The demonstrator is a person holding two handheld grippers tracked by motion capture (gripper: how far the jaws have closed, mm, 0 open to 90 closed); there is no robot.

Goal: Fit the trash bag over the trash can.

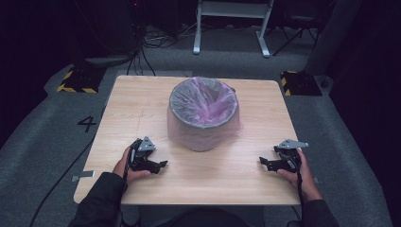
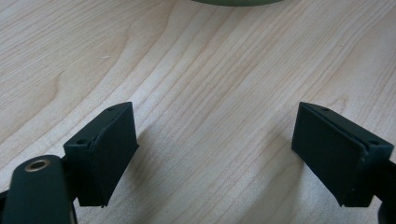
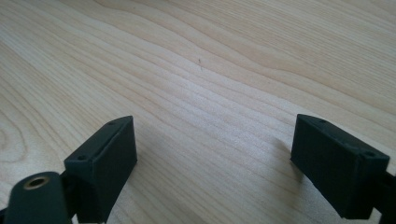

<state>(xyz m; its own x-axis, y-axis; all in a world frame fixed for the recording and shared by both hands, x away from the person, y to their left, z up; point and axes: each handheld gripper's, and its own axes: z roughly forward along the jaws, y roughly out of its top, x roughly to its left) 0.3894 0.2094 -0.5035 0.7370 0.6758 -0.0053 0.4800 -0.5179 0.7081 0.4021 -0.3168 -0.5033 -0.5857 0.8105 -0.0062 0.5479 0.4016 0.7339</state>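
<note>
The far inside wall and the floor of the bin [image 1: 203, 113] are hidden behind its near rim and the pink-tinted clear liner bag [image 1: 208, 101], so its contents cannot be made out. In the left gripper view, the bin appears as a thin green-grey sliver cut off by the top edge. The person is cut off at the bottom of the high view, leaving the sleeves and hands visible. Count: one bin, one liner bag, one desk [image 1: 142, 101], two hand-held grippers. The bin stands at the middle of the desk, slightly toward the far edge, between the two grippers and well apart from both. The left hand-held gripper [image 1: 163, 164] rests on the desk near the front edge, released, jaws spread with bare wood between them. The right hand-held gripper [image 1: 263, 162] rests likewise, released, nothing between its jaws.
</note>
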